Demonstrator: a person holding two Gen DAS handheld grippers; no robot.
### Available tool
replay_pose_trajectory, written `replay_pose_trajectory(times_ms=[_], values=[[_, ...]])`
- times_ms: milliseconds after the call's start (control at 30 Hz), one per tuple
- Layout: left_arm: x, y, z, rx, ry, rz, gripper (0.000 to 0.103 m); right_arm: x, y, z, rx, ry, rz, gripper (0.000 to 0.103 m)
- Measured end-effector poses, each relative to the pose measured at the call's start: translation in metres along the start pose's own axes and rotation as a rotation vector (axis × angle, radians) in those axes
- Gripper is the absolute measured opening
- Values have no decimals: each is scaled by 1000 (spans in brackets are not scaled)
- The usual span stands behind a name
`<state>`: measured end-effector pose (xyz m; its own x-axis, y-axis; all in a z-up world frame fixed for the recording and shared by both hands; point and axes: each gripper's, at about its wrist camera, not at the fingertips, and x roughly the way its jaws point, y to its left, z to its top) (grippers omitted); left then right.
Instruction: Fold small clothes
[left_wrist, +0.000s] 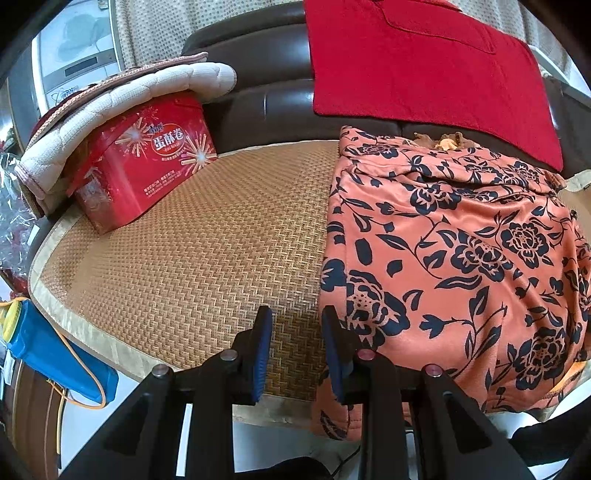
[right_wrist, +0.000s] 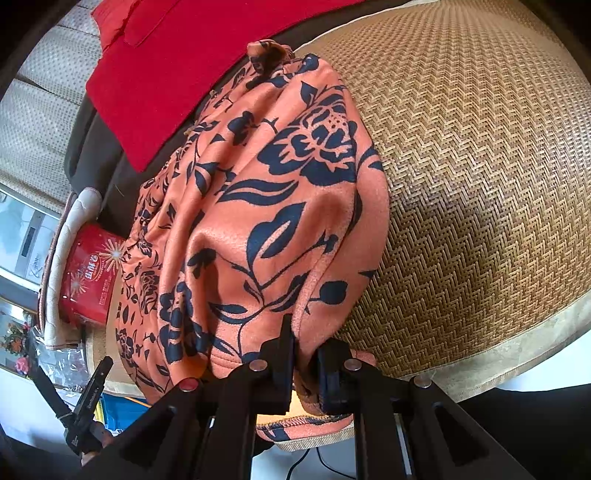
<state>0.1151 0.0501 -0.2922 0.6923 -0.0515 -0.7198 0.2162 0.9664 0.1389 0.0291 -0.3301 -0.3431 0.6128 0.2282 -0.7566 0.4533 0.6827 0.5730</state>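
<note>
"EGG ROLLS" is printed on the red tin (left_wrist: 144, 166). The orange floral garment (left_wrist: 454, 258) is spread on the woven mat (left_wrist: 192, 258); its hem is clamped by the right gripper (right_wrist: 306, 354), angled downward. The left gripper (left_wrist: 297, 350) is held released, empty, beside its edge.

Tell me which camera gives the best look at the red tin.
The left wrist view. There the red tin sits near and unblocked on the woven mat, its printed front readable, a quilted pad on top. In the right wrist view it appears small at the left edge, partly hidden behind the floral garment.
</note>
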Motion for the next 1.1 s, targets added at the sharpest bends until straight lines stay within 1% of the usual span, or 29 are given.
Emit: replay_pose_trajectory(times_ms=[233, 333, 400, 433, 467, 567, 600, 667, 733, 767, 800, 833, 867, 900, 933, 967, 1000, 1033, 1067, 1100], values=[[-2, -1, 0, 3, -7, 13, 28, 0, 0, 0, 1, -1, 1, 13], [1, -2, 0, 8, 7, -3, 28, 0, 0, 0, -1, -1, 2, 13], [7, -5, -1, 17, 46, -39, 37, 0, 0, 0, 3, 2, 4, 13], [13, -7, -3, 12, 84, -72, 49, 0, 0, 1, 6, 4, 6, 13], [17, -7, -4, 5, 110, -98, 59, 0, 0, 1, 8, 8, 8, 13], [31, -10, -11, -21, 195, -195, 65, 0, 0, 2, 18, 18, 20, 14], [37, -11, -13, -26, 231, -236, 65, -1, -1, 3, 22, 21, 27, 14], [44, -13, -19, -42, 275, -261, 65, -1, -3, 3, 36, 24, 46, 15], [47, -14, -22, -49, 282, -278, 65, -2, -3, 2, 42, 26, 60, 18], [47, -13, -22, -54, 278, -282, 63, -2, -2, 2, 40, 26, 67, 22], [46, -11, -22, -64, 268, -289, 58, -2, -1, 1, 35, 26, 73, 27], [44, -9, -20, -71, 245, -300, 38, -2, 0, 1, 30, 26, 78, 31], [42, -7, -19, -72, 237, -319, 15, -2, 2, 1, 26, 28, 82, 39], [42, -7, -18, -74, 236, -350, 8, -2, 4, 1, 24, 30, 87, 63], [41, -8, -17, -77, 238, -369, 8, -2, 5, 0, 25, 26, 102, 70], [42, -9, -16, -71, 236, -367, 8, -3, 8, -2, 23, 4, 115, 71], [41, -11, -16, -63, 234, -368, 7, -3, 11, -2, 6, -3, 114, 67], [38, -11, -16, -66, 230, -387, 7, -1, 16, -3, -21, 4, 98, 59], [38, -13, -12, -74, 227, -401, 7, 1, 20, -4, -46, 4, 77, 25], [34, -11, -9, -85, 220, -426, 7, 1, 22, -4, -62, 5, 58, 10]])
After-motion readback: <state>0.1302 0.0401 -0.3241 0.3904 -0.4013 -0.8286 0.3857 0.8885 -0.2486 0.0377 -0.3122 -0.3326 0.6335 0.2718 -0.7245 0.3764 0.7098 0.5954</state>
